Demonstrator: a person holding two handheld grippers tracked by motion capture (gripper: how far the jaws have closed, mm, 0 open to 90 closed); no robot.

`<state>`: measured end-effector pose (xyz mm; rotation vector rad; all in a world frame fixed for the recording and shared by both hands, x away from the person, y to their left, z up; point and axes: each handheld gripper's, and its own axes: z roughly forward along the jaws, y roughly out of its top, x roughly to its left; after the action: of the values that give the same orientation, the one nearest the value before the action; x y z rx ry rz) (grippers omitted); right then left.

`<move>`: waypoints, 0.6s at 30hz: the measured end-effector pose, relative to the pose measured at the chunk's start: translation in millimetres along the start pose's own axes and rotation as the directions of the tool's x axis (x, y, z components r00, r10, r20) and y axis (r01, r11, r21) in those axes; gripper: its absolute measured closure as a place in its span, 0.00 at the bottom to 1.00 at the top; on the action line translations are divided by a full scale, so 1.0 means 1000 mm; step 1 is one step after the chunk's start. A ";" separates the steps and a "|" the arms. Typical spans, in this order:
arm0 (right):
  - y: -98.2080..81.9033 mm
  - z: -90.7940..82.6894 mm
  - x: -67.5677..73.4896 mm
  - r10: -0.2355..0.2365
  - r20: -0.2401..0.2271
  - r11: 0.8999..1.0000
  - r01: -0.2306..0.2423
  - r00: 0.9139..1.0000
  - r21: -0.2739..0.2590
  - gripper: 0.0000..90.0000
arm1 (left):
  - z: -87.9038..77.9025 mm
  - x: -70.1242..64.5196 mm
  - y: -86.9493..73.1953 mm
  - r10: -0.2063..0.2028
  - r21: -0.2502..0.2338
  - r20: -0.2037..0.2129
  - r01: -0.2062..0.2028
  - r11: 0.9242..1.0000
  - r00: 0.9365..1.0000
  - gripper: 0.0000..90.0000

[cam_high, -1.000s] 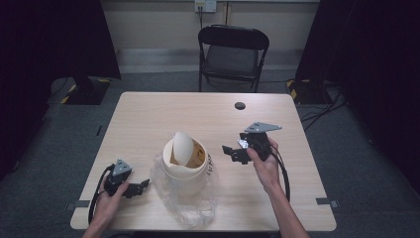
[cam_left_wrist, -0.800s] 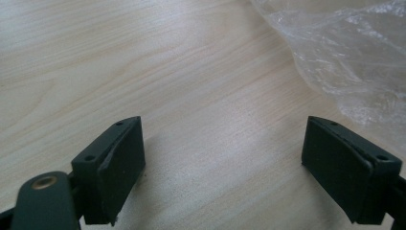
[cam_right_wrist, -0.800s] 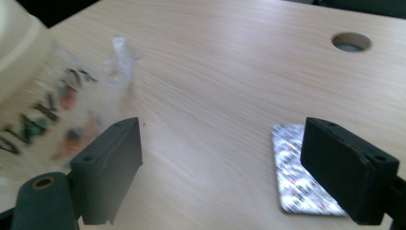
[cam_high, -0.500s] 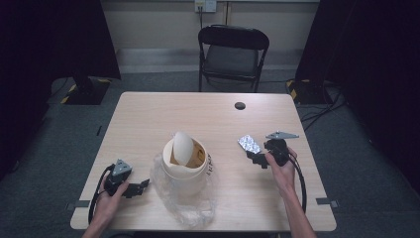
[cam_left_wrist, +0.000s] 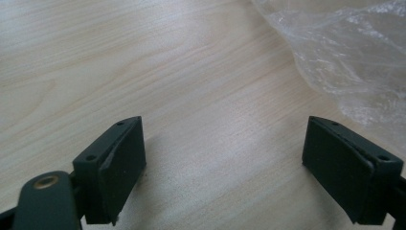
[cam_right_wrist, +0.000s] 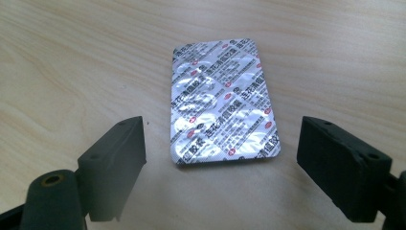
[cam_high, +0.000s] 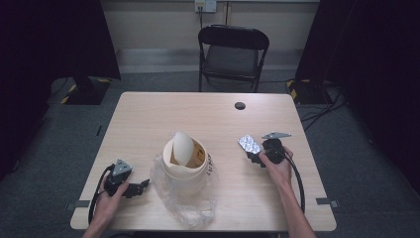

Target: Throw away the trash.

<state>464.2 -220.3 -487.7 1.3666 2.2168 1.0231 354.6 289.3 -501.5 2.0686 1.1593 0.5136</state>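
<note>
One wooden table (cam_high: 148, 119), one bin (cam_high: 184, 158), one blister pack (cam_right_wrist: 221, 103), two grippers, jaws spread.

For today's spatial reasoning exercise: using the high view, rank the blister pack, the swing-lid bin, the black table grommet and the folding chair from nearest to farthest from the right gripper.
1. Blister pack, just ahead of the right gripper.
2. Black table grommet, near the far edge.
3. Swing-lid bin, centre table, to the gripper's left.
4. Folding chair, beyond the table.
Items 2 and 3 are fairly close.
</note>
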 end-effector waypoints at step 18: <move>-0.002 0.014 0.006 -0.073 0.056 0.997 0.075 0.996 -0.023 0.36 | 0.000 0.000 0.000 0.000 0.000 0.000 0.000 1.000 1.000 0.16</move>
<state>468.1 -209.9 -498.2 1.2766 2.1905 0.9722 354.6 289.3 -501.5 2.0688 1.1593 0.5135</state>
